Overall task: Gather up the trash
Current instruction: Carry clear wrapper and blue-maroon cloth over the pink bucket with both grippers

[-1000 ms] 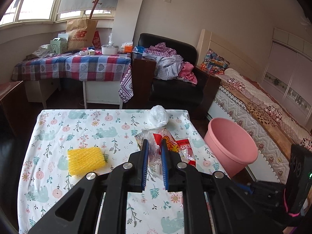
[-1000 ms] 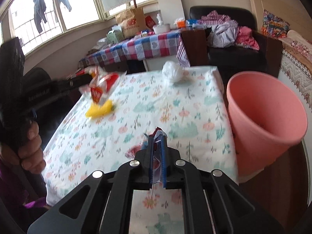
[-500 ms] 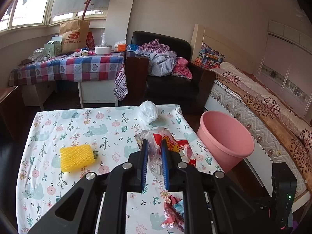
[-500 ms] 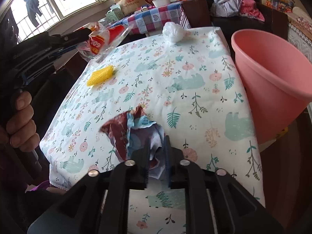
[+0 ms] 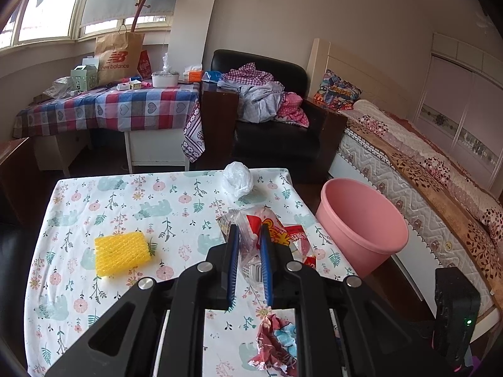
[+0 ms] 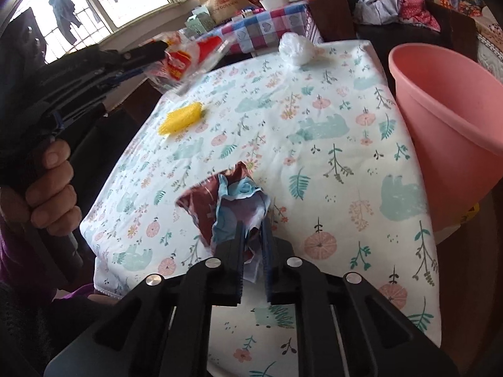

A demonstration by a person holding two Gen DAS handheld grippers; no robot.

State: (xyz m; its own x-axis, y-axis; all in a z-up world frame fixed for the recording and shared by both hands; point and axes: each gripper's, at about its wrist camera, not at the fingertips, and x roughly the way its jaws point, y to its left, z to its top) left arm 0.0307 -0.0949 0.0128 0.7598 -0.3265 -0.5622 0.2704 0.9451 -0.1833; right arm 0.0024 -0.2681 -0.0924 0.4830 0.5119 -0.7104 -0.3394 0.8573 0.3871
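Sitting at the right of both frames, the pink bucket (image 6: 446, 119) is what the coming move turns on: it stands off the worktop's (image 6: 314, 132) right edge, mouth up, and both held pieces must travel rightward to reach it. The crumpled red-and-blue wrapper (image 6: 232, 204) is pinched in the right tongs (image 6: 253, 245), bunched with no clear long axis, hanging over the worktop's near part with the bucket to its right; this hand looks the nearer one. The clear snack bag with red print (image 5: 261, 235) is clamped in the left tongs (image 5: 248, 264), lifted above the worktop, the bucket right of its tip in the left view. Both tongs are closed tight on their loads and point roughly level, away from the person. The left hand (image 6: 47, 188) grips its handle at the left edge. A yellow foam net (image 5: 121, 253) and a white plastic ball (image 5: 237, 179) lie on the worktop, not yet collected.
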